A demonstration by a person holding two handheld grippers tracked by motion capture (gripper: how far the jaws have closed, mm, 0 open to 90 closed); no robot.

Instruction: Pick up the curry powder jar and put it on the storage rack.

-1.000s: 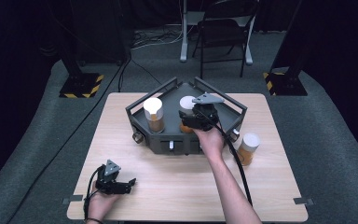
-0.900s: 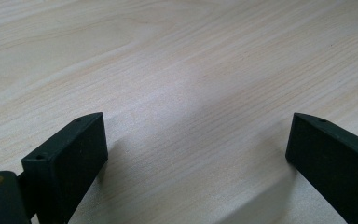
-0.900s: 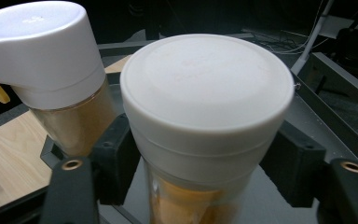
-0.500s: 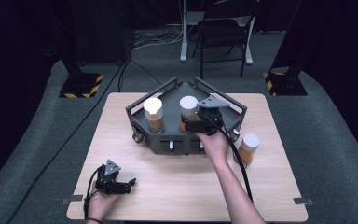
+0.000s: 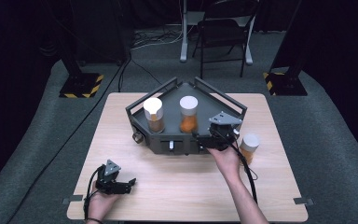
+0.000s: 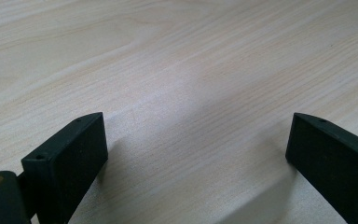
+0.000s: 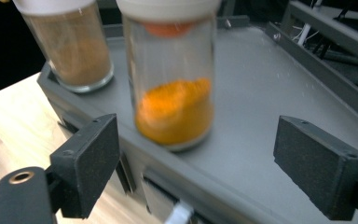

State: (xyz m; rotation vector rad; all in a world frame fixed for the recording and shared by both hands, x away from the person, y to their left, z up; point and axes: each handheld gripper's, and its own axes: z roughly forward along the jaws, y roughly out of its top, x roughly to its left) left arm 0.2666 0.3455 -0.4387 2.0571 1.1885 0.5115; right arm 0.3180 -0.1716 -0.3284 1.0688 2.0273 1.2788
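My right gripper [image 5: 204, 138] hangs with jaws spread wide just off the grey tray's [image 5: 223, 103] front edge — the orange-powder jar [image 7: 170, 74] stands on it ahead, untouched, beside 1 brown-powder jar [image 7: 70, 44] — while my left gripper [image 5: 129, 183] rests gaping on the table [image 5: 177, 186].

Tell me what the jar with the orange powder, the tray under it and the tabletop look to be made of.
Jar with orange powder: clear glass or hard plastic, since the powder shows through; white matte lid.
Tray: grey, matte, probably painted metal or plastic; flat, even surface with raised rails.
Tabletop: pale wood or wood-look laminate, with fine grain lines and a low sheen.
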